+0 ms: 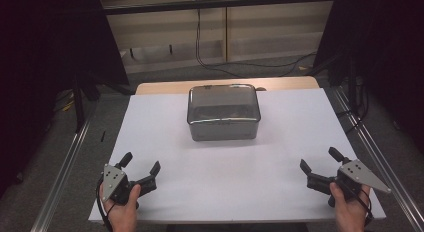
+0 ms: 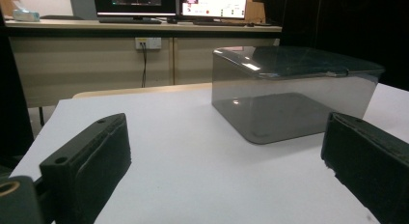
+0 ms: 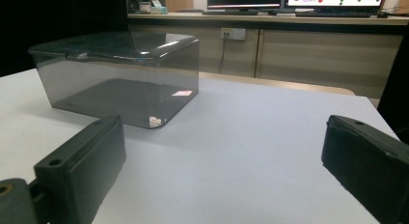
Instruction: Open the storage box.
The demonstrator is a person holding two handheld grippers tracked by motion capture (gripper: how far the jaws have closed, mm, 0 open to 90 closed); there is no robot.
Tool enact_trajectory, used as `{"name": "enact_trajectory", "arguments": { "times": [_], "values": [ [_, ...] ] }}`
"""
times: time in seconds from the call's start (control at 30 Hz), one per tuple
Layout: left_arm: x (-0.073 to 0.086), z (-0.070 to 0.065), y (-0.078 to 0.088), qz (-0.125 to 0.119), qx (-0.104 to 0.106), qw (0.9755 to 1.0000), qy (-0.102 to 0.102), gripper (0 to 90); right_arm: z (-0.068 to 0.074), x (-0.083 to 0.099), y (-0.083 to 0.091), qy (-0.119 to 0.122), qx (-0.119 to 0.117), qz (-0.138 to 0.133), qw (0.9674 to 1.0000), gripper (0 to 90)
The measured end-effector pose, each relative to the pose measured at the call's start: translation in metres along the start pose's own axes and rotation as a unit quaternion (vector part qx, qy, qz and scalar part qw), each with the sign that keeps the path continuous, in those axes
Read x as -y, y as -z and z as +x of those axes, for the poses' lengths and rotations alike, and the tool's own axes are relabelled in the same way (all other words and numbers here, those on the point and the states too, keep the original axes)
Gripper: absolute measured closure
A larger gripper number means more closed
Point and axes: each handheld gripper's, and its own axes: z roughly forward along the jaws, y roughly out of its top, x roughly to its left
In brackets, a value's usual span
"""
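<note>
Currently, the left gripper (image 1: 141, 162) rests at the near left of the white table (image 1: 165, 117), jaws spread and empty. Centrally, toward the far edge, sits 1 smoky transparent lidded box (image 1: 223, 113), well apart from both. The right gripper (image 1: 320, 159), near right, likewise gapes empty.

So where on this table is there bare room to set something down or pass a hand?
The white table is bare almost everywhere: the wide strip between the left gripper and the right gripper, in front of the smoky lidded box, and the margins on either side of the box. The one crowded spot is the narrow band behind the box at the far edge.
</note>
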Motion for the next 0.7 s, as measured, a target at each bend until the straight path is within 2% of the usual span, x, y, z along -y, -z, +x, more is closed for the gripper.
{"name": "enact_trajectory", "arguments": {
  "times": [0.43, 0.47, 0.7],
  "values": [
    [0.0004, -0.0017, -0.0009, 0.006, -0.003, 1.0, 0.002, 3.4, -0.0001, 0.0, -0.0021, -0.004, -0.012, -0.002, 0.9999, 0.9],
    [0.0005, -0.0018, -0.0011, 0.006, -0.004, 1.0, 0.002, 3.6, 0.0006, -0.0001, -0.003, -0.006, -0.02, -0.001, 0.9998, 0.7],
    [-0.0003, -0.0043, -0.0025, 0.006, -0.009, 0.9999, 0.003, 3.1, 0.0049, -0.0006, -0.0081, 0.0, -0.033, 0.002, 0.9995, 0.3]
  ]
}}
